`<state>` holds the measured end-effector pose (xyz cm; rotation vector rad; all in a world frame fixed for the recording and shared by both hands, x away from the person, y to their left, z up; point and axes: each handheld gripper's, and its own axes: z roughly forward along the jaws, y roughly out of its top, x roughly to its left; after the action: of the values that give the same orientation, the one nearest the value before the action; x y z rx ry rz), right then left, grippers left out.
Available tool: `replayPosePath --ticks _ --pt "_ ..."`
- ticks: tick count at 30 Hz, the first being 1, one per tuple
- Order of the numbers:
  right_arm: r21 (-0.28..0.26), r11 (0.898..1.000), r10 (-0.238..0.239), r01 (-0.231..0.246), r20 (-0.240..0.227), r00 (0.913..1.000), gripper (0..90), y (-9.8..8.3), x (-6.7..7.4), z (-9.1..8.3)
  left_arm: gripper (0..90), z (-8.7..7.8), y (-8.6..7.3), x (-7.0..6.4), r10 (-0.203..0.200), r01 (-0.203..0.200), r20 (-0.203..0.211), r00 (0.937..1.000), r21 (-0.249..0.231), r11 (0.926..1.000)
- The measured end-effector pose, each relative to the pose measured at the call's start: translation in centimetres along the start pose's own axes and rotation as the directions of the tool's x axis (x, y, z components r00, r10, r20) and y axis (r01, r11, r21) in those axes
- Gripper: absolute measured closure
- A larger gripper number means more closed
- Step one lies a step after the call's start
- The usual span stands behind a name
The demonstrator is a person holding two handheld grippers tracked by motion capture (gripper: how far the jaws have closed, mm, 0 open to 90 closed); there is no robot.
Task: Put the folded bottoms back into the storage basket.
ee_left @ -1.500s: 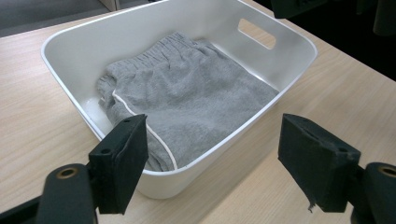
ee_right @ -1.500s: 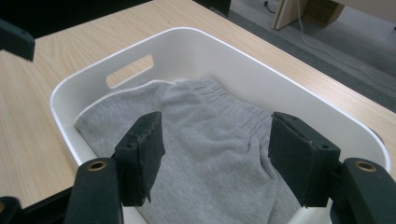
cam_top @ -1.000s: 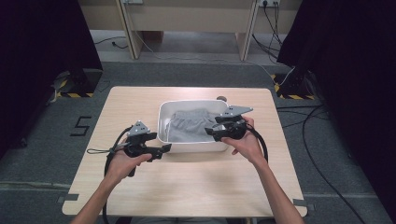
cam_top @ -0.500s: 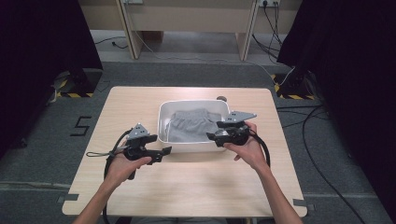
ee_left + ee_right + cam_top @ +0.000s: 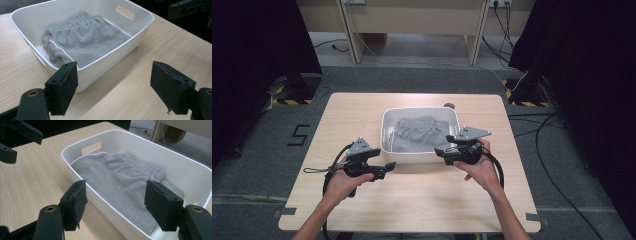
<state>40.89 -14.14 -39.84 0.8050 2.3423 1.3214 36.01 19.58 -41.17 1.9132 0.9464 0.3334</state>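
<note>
Two grippers hover over the table's near edge, both empty. Left gripper stands wide; right gripper, its jaws just opening wider, straddles the white tub's near rim. Grey garment lies folded inside the tub.

The high view looks from above the person's side, forward and down, and takes in the whole worktop and the floor around it from far off. The left gripper view sits low and close, right behind the left tongs, looking across the worktop at the near corner of the white tub. The right gripper view sits just as low behind the right tongs, looking over the tub's long wall. All three views share the tub and the grey shorts inside. Each gripper view also catches the other tongs far off.
</note>
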Motion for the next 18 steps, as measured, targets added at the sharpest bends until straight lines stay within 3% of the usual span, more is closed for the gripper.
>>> replayPosePath --ticks 4,18 --pt "-0.002 1.000 -0.005 0.005 0.015 0.9999 34.8 -0.4 0.2 -0.2 21.8 -0.2 -0.2 0.0 -0.003 0.003 0.000 1.0000 -0.007 1.0000" --pt "-0.018 1.000 -0.001 0.001 0.004 1.0000 34.2 -1.8 1.4 -1.2 21.7 -0.1 -1.5 -0.1 -0.015 0.015 0.001 0.9999 -0.004 0.9999"
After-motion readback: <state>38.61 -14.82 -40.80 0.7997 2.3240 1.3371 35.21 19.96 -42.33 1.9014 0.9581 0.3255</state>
